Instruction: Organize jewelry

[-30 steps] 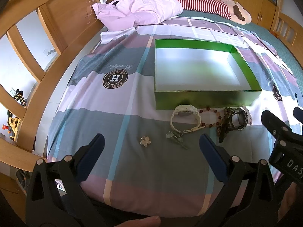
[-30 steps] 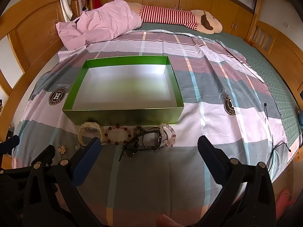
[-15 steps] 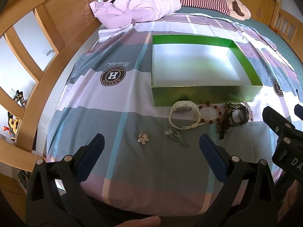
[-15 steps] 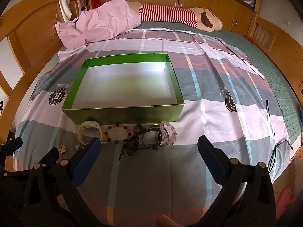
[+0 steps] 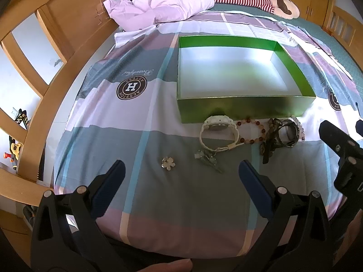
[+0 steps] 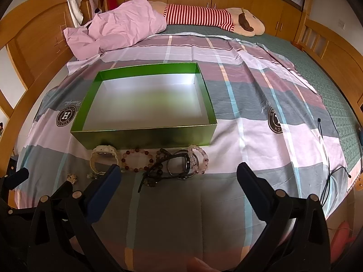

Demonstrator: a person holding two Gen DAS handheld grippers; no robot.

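Note:
An open green box (image 5: 246,111) (image 6: 145,136) with a silver inside sits on the plaid bedspread. Along its near wall lies jewelry: a white watch (image 5: 217,128) (image 6: 103,155), a reddish bead bracelet (image 5: 250,131) (image 6: 136,159), a dark tangle of beads and bangles (image 5: 278,136) (image 6: 169,167), a pale pink bead bracelet (image 6: 199,161). Nearer me lie a small silver flower brooch (image 5: 168,163) (image 6: 72,178) and a silver pendant piece (image 5: 207,157). My left gripper (image 5: 181,179) stands open above the brooch area, holding nothing. My right gripper (image 6: 178,179) is open too, short of the dark tangle.
A crumpled pink pillow (image 6: 118,29) and a striped plush toy (image 6: 213,20) lie at the far end of the bed. Wooden bed rails (image 5: 45,72) run along the left. A black cable (image 6: 323,149) trails over the right edge of the bedspread.
Both grippers have drifted slightly forward toward the jewelry and box; the box sits a little lower in the right view. Both stay open. Nothing on the bed has moved.

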